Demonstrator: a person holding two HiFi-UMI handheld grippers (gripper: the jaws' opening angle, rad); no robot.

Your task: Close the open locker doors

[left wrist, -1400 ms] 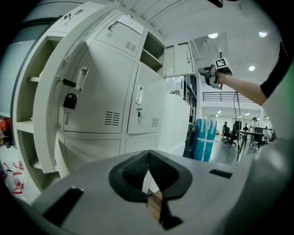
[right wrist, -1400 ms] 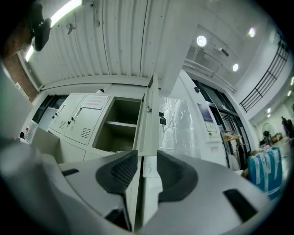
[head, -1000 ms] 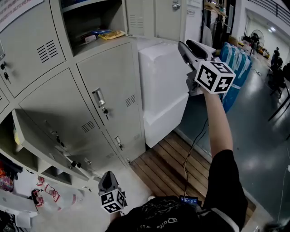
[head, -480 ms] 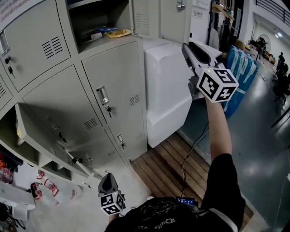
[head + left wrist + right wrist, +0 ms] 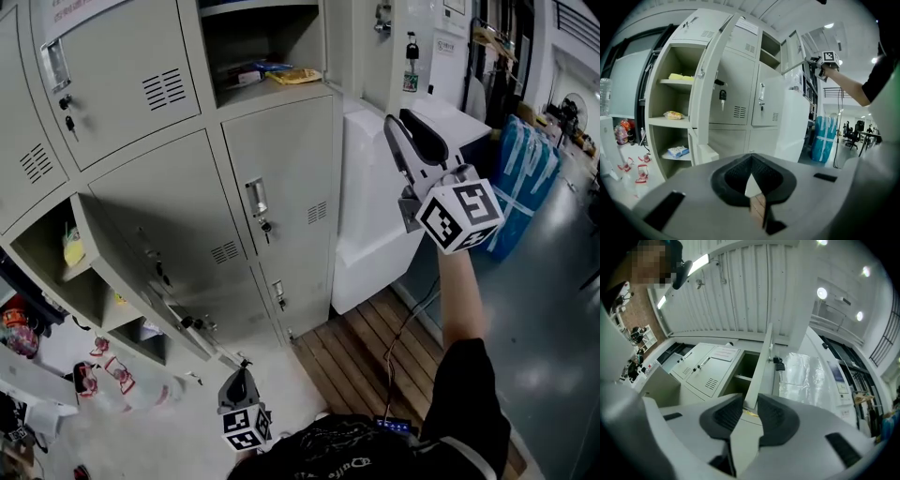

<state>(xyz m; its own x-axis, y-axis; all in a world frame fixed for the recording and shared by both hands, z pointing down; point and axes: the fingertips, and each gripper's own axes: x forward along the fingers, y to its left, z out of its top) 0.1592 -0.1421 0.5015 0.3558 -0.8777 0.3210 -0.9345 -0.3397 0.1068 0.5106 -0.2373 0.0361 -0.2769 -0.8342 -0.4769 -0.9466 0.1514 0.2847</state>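
My right gripper (image 5: 403, 127) is raised high beside the grey lockers (image 5: 281, 187). Its jaws have just been closing, and they are now shut on the free edge of the top locker's open door (image 5: 759, 363), which runs up between the pads. A padlock (image 5: 779, 364) hangs on that door. The left gripper view also shows this door (image 5: 791, 55) swung out, with the right gripper (image 5: 814, 64) at its edge. Snack packets (image 5: 281, 71) lie in the open top compartment. Low down, my left gripper (image 5: 241, 379) is shut and empty, facing a second open door (image 5: 141, 253) with stocked shelves (image 5: 675, 115) behind it.
A white cabinet (image 5: 375, 220) stands right of the lockers, with blue wrapped packs (image 5: 530, 173) beyond it. Wooden slats (image 5: 361, 352) cover the floor in front, and a cable (image 5: 405, 323) hangs down across them. A bottle and small clutter (image 5: 103, 386) lie on the floor at the left.
My right gripper has moved left towards the lockers. The view has swung so the lockers sit further right and the open compartments at the left show more. The left gripper barely shifted.
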